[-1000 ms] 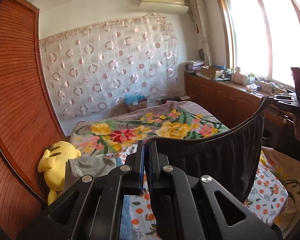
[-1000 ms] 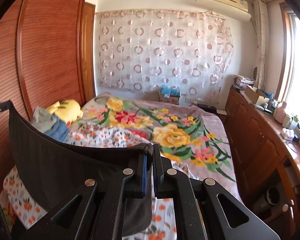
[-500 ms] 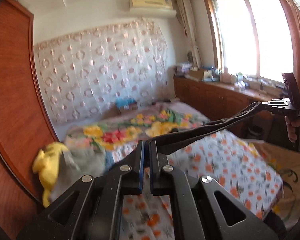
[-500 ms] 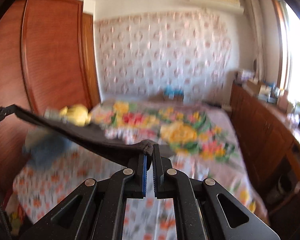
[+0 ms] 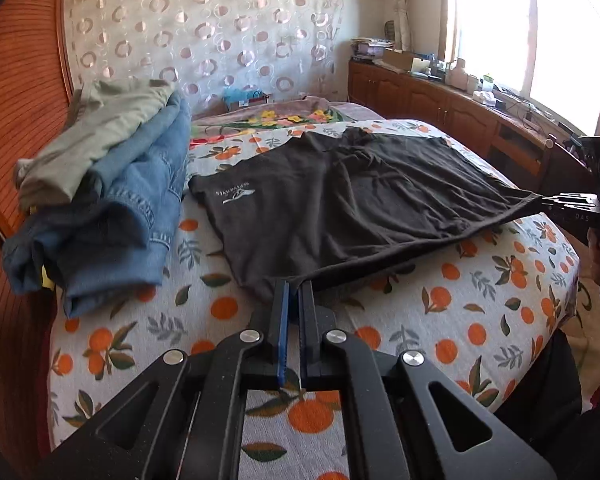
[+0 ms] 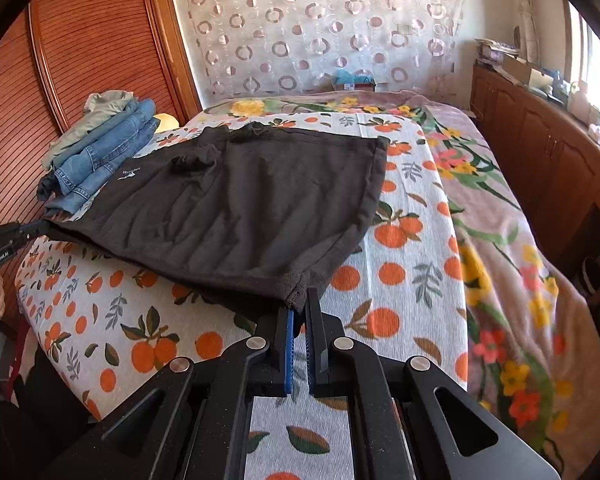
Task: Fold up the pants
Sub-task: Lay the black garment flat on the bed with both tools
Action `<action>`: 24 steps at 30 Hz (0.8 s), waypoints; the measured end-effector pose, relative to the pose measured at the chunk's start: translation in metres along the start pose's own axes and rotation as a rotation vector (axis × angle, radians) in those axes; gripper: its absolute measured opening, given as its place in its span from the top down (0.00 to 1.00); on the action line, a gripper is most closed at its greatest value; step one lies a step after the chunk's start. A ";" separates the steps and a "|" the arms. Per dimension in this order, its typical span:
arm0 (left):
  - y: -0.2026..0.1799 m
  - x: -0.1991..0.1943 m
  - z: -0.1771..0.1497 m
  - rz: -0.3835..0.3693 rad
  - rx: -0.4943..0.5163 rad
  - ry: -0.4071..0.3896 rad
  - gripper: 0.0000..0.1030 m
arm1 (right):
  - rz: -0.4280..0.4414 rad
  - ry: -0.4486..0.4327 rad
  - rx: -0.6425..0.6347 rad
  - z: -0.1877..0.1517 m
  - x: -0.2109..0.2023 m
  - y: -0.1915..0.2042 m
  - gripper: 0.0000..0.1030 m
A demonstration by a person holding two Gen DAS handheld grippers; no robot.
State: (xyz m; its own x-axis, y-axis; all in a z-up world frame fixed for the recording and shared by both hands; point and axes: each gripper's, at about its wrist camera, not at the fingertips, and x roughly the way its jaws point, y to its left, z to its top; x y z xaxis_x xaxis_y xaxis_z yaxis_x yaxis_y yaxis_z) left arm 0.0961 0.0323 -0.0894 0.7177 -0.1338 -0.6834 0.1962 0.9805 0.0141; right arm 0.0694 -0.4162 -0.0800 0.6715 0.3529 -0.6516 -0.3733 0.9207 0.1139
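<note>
Dark brown pants (image 5: 340, 196) (image 6: 236, 208) with a small white logo lie spread across the orange-print sheet (image 5: 480, 320) on the bed. My left gripper (image 5: 294, 286) is shut on the near left corner of their edge. My right gripper (image 6: 299, 300) is shut on the near right corner. Each gripper also shows in the other's view: the right gripper (image 5: 548, 200) at the far right, the left gripper (image 6: 40, 227) at the far left, both pinching the cloth. The near edge hangs slightly taut between them, just above the sheet.
A stack of folded jeans and a grey-green garment (image 5: 112, 184) (image 6: 100, 148) lies at the bed's left side by the wooden wardrobe (image 6: 80, 40). A floral blanket (image 6: 500, 220) covers the bed's right side. Wooden cabinets (image 5: 440, 100) run under the window.
Both grippers came down with the pants. The cloth, hanging in the air between them a second ago, now lies spread flat on the bed.
</note>
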 end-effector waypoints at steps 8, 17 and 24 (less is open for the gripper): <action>0.004 -0.006 -0.022 -0.031 -0.012 0.001 0.96 | 0.016 0.001 0.022 -0.009 0.000 0.017 0.96; 0.000 -0.029 -0.031 -0.076 -0.023 0.001 0.95 | 0.032 0.003 0.053 -0.027 -0.022 0.017 0.96; -0.005 -0.032 -0.045 -0.099 -0.023 0.025 0.95 | 0.058 -0.011 0.103 -0.042 -0.038 0.012 0.96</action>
State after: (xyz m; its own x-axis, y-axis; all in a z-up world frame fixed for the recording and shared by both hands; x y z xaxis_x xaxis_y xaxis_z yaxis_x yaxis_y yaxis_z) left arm 0.0421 0.0381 -0.1006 0.6787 -0.2266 -0.6986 0.2492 0.9658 -0.0712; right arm 0.0125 -0.4259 -0.0849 0.6574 0.4077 -0.6337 -0.3449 0.9105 0.2280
